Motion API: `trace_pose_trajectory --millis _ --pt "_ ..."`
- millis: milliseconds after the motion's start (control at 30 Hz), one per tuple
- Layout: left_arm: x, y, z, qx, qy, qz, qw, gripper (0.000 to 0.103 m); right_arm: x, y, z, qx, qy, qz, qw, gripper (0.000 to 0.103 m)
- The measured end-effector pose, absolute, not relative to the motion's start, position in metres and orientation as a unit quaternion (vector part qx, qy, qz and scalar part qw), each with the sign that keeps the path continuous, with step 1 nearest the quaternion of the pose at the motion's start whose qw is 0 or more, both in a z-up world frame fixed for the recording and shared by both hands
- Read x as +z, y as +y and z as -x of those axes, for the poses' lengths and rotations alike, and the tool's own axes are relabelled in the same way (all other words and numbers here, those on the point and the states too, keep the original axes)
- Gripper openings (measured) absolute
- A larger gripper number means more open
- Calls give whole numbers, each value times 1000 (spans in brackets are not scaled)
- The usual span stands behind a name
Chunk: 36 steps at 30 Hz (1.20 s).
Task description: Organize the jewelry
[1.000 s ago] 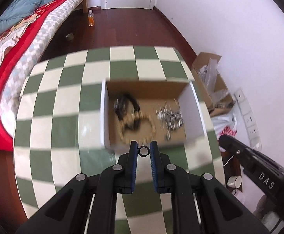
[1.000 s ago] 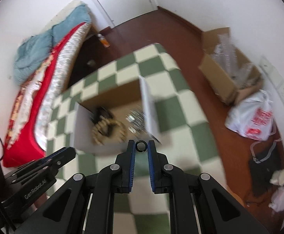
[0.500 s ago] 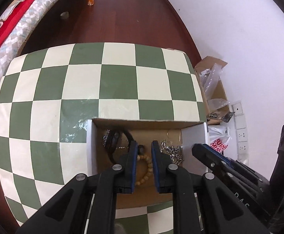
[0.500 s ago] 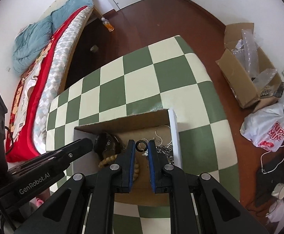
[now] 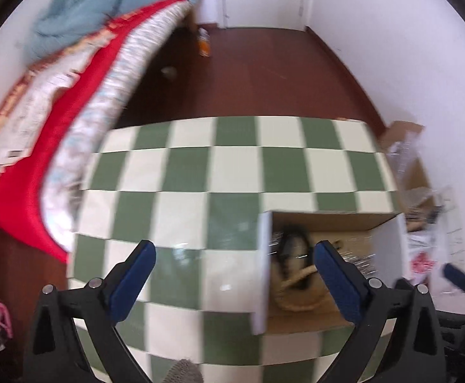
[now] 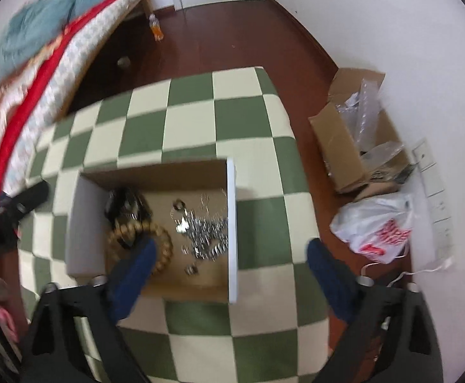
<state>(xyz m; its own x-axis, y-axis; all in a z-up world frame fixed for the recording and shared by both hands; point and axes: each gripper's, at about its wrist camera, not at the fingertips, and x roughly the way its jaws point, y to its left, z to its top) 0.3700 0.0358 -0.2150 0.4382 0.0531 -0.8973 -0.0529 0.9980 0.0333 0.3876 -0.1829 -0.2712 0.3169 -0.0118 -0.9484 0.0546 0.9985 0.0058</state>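
Both grippers stand wide open with nothing between their blue pads. On the left, the left gripper (image 5: 234, 252) hovers over the green-and-cream checkered table (image 5: 184, 172), its left finger above bare tabletop and its right finger above the near left part of the cardboard box (image 5: 262, 274). Through this blurred view the box shows a dark band and a loop of beads, with something silver against its far right side; finer detail cannot be made out.

Moving right, the right gripper (image 6: 229, 250) hangs over the same box (image 6: 85, 223), which sits open-topped on the table (image 6: 184, 121) toward its right edge. Inside, from left to right, lie a black watch-like piece (image 6: 125, 204), a wooden bead bracelet (image 6: 165, 249) just below and touching it, and a heap of silver chains and rings (image 6: 205, 229) reaching the right wall. The left finger of this gripper overlaps the bracelet in view; the right finger is past the box, above the table's right edge. The tip of the left gripper (image 6: 18, 201) shows at the far left, beside the box.

Right of the table, on the wooden floor, sit a brown carton (image 6: 344, 146) with clear plastic and a white shopping bag (image 6: 376, 226).
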Motion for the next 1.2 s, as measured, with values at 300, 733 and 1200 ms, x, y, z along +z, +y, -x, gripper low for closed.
trace_pose_trajectory --millis 300,733,1200 --pt "-227 53 -317 65 532 -27 844 103 -274 -167 -347 -27 586 2 810 103" --pt "-158 42 -225 43 479 -21 877 103 -188 -171 -255 -31 520 -11 854 103" --pt "-48 39 -123 3 406 5 914 103 -58 -167 -136 -32 414 -1 910 103"
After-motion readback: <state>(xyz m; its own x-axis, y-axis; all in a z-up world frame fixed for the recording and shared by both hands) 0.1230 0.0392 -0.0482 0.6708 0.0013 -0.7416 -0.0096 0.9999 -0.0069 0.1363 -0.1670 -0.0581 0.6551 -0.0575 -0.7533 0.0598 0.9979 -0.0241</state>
